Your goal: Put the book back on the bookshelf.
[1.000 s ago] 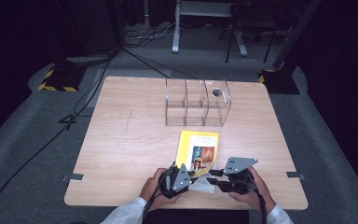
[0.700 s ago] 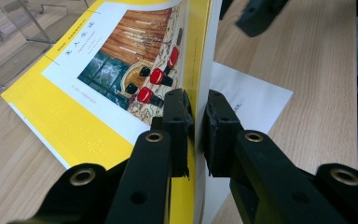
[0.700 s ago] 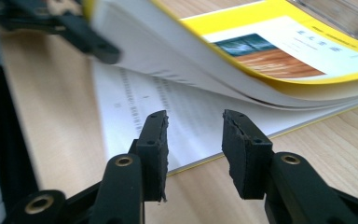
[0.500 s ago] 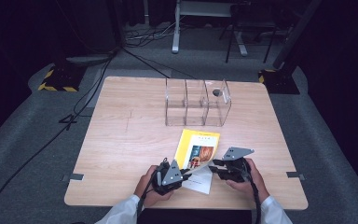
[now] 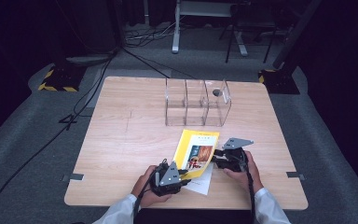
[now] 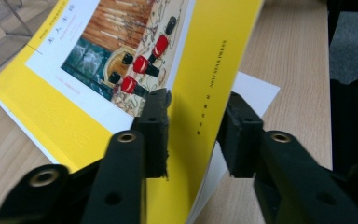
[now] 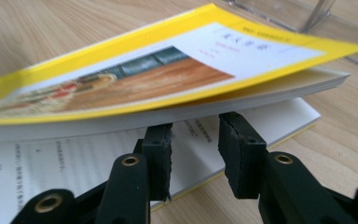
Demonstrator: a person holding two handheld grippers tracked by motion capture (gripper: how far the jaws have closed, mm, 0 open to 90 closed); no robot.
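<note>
As it lies half-open, the yellow book points lengthwise toward the clear organiser — slightly tilted

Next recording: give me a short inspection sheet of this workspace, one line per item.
Surface: wooden table, bare around the work.
Job's things: yellow book near the front edge, partly opened, cover lifted off the white pages.
Clutter: clear three-slot holder behind the book, a small dark thing in its right slot.
Grippers: left gripper has the cover's spine strip between its jaws, which have just been opening, pads apart from it; right gripper has its jaws parted at the page edge, under the lifted cover.
Cables: black cables on the floor to the left.
Surroundings: dark room, grey floor, stand legs behind.
</note>
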